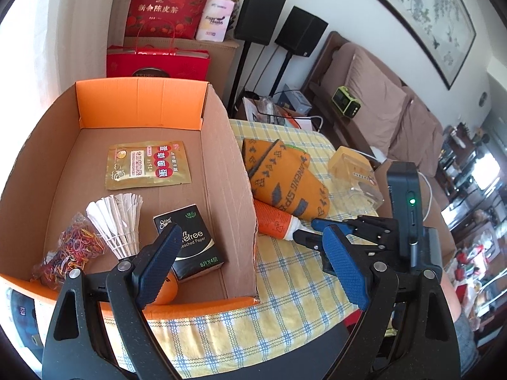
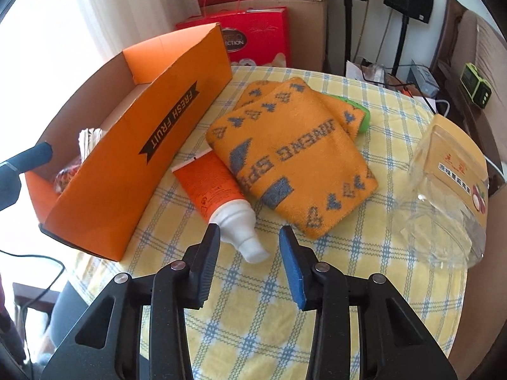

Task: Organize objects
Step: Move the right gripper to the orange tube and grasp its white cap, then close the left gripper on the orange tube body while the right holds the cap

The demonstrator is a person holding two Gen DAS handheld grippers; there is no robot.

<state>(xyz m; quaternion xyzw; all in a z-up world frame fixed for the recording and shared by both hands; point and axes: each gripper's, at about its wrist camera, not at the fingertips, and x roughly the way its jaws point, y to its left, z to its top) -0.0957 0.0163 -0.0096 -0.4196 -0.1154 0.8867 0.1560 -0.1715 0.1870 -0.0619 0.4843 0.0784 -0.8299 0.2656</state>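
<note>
An orange cardboard box [image 1: 221,164] [image 2: 133,171] holds a gold packet [image 1: 147,166], a white shuttlecock [image 1: 117,224], a bag of rubber bands [image 1: 71,253], a black tissue pack [image 1: 190,240] and an orange ball [image 1: 168,289]. My left gripper [image 1: 250,259] is open over the box's near right corner. Beside the box lie an orange tube with a white cap [image 2: 221,196] [image 1: 275,224] and an orange towel [image 2: 291,155] [image 1: 285,177]. My right gripper [image 2: 250,266] [image 1: 320,237] is open, its fingertips either side of the tube's cap.
A clear plastic container with a yellow label [image 2: 446,190] [image 1: 355,174] lies at the table's right. A green item [image 2: 361,114] peeks from under the towel. Red gift bags [image 1: 164,9], speakers [image 1: 298,28] and a sofa [image 1: 380,101] stand beyond the checked tablecloth [image 2: 253,326].
</note>
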